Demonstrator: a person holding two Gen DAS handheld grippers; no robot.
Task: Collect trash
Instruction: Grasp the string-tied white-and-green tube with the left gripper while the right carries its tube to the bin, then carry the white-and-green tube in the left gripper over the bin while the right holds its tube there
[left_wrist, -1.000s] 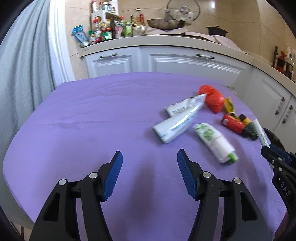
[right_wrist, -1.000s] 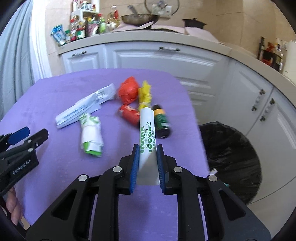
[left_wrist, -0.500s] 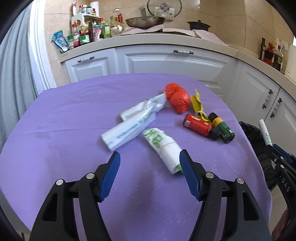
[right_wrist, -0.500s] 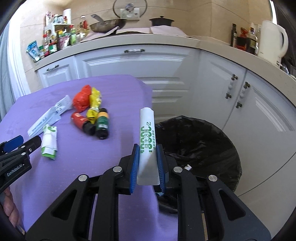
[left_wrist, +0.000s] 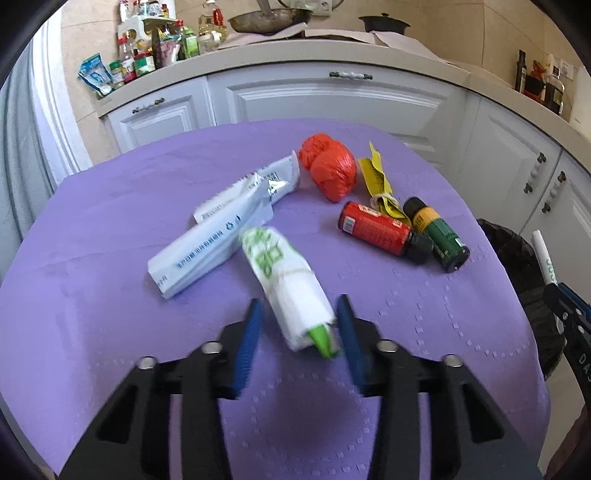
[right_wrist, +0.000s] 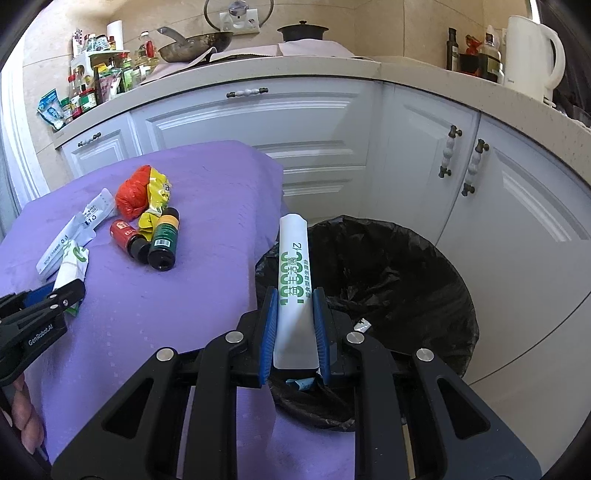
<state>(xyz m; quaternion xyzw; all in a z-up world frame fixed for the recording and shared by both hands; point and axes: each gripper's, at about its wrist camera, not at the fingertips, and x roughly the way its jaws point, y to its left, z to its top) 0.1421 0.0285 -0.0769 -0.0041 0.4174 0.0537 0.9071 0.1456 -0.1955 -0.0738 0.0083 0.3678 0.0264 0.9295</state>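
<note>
A white and green packet (left_wrist: 288, 280) lies on the purple tablecloth (left_wrist: 110, 221). Its near end sits between the fingers of my left gripper (left_wrist: 300, 328). The jaws are closing, and the pads do not visibly press on it. My right gripper (right_wrist: 294, 317) is shut on a white tube with green print (right_wrist: 293, 258) and holds it above the black-lined trash bin (right_wrist: 406, 258) beside the table. Further back on the cloth lie two long white wrappers (left_wrist: 218, 240), an orange bag (left_wrist: 328, 170), a yellow wrapper (left_wrist: 376, 181), a red bottle (left_wrist: 376, 229) and a green bottle (left_wrist: 439, 236).
White cabinets (right_wrist: 314, 129) and a counter with jars, a pan and a kettle (right_wrist: 532, 55) stand behind the table. The bin sits off the table's right edge, close to the cabinet doors. A person's fingers (right_wrist: 26, 417) show at the lower left of the right wrist view.
The left gripper moved in over the white and green packet and its jaws narrowed around it. The right gripper carried the white tube from above the table to above the bin.
</note>
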